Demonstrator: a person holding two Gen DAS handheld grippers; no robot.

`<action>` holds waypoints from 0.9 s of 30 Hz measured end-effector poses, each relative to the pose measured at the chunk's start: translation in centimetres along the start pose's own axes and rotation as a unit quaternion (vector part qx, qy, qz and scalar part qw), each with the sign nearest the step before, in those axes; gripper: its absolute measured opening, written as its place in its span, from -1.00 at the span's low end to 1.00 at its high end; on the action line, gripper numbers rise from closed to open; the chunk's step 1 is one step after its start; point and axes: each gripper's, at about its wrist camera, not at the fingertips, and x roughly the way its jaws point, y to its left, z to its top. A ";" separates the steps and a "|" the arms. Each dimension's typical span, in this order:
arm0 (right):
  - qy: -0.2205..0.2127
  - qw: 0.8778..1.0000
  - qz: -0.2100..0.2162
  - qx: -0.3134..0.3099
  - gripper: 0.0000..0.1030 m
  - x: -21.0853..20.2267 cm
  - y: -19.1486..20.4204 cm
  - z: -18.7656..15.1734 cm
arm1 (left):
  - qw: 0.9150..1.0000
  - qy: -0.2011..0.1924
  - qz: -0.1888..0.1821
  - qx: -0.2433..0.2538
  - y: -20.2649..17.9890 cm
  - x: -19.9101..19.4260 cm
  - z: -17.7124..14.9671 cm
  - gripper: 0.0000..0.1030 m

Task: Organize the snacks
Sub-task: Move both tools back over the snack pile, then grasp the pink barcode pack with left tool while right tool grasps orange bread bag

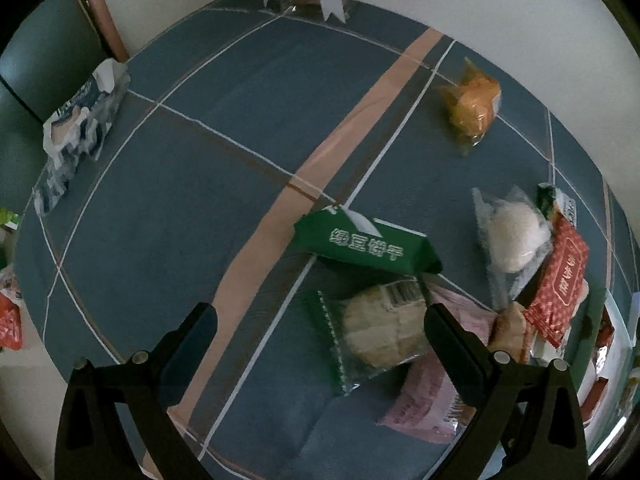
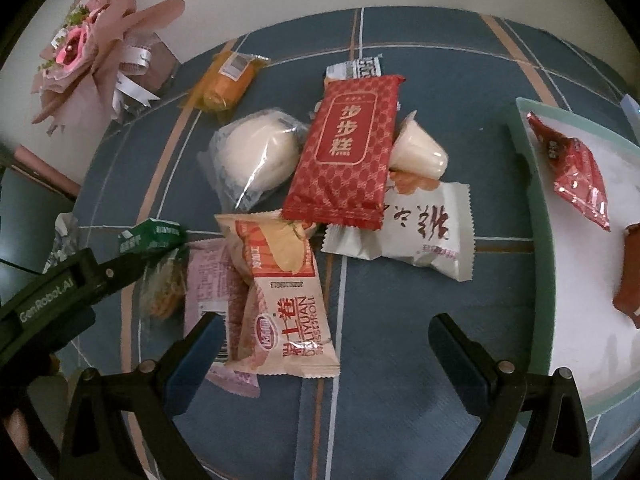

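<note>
Blue tablecloth (image 2: 400, 320), tray (image 2: 532, 184) holding red packets (image 2: 580, 176) (two)

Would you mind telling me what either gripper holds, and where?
Nothing: the left gripper and right gripper are both open above the snacks.

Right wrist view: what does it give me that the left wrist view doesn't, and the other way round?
Only the right wrist view shows the tray interior, holding a red foil packet, plus the white packet and bouquet flowers. Only the left wrist view shows the blue-and-white bag at the far table edge. Both share the red patterned packet, clear-wrapped white bun, orange snack and green packet. Left gripper and right gripper are open.
</note>
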 end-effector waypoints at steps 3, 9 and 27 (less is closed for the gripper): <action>0.003 1.000 -0.010 -0.006 1.00 0.6 0.4 0.1 | 1.000 0.008 -0.003 -0.001 -0.2 0.6 0.0 1.00; 0.002 1.000 -0.028 -0.009 1.00 1.5 0.4 0.5 | 1.000 0.019 -0.015 -0.018 0.0 1.5 0.1 1.00; -0.009 0.999 -0.037 -0.012 0.65 2.1 -0.7 1.1 | 0.996 0.027 -0.078 0.027 -4.8 -0.7 -1.1 1.00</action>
